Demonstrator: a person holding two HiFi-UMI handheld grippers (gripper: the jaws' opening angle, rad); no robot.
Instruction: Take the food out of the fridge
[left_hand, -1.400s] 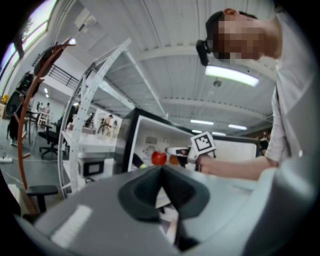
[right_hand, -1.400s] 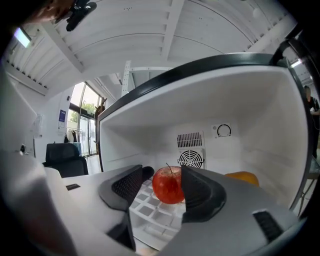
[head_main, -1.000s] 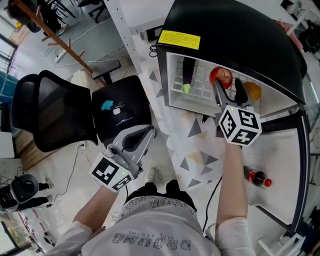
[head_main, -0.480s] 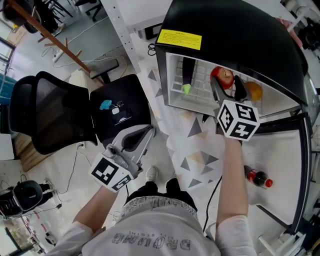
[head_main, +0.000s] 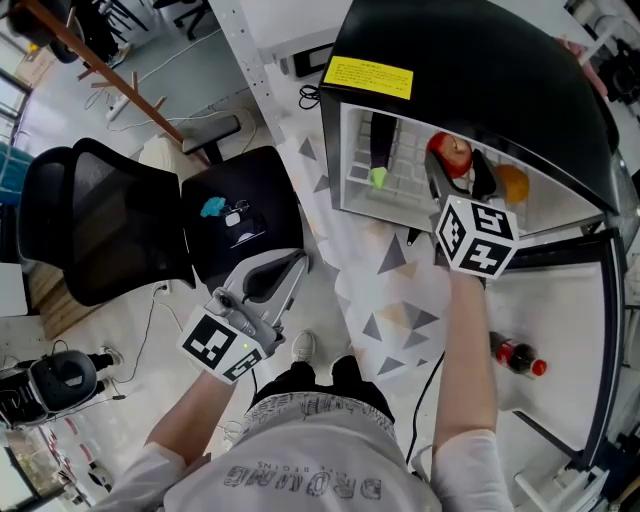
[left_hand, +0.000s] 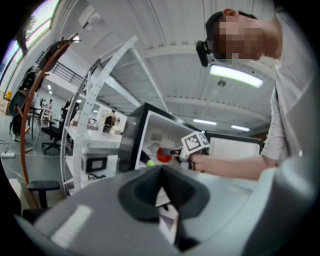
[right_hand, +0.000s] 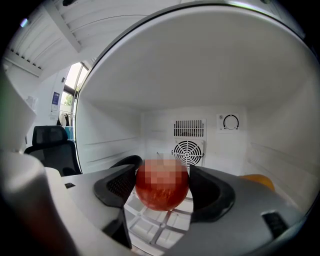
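Note:
A black mini fridge (head_main: 470, 60) stands open. On its wire shelf lie a red apple (head_main: 452, 152), an orange (head_main: 508, 182) to its right and a dark vegetable with a green tip (head_main: 380, 150) at the left. My right gripper (head_main: 458, 172) reaches into the fridge. Its jaws have just been opening and now stand wide on either side of the apple (right_hand: 162, 184), which rests on the shelf between the pads. The orange (right_hand: 256, 180) shows past the right jaw. My left gripper (head_main: 288, 268) hangs low, away from the fridge, shut and with nothing in it.
A black office chair (head_main: 100, 220) and a dark seat with a teal object (head_main: 215, 210) stand at the left. A cola bottle (head_main: 515, 356) lies on the white surface below the fridge's open door (head_main: 570, 245). A triangle-patterned mat (head_main: 400, 300) lies before the fridge.
The right gripper's jaws have spread a little wider around the apple and the gripper has shifted slightly. The left gripper has stayed put.

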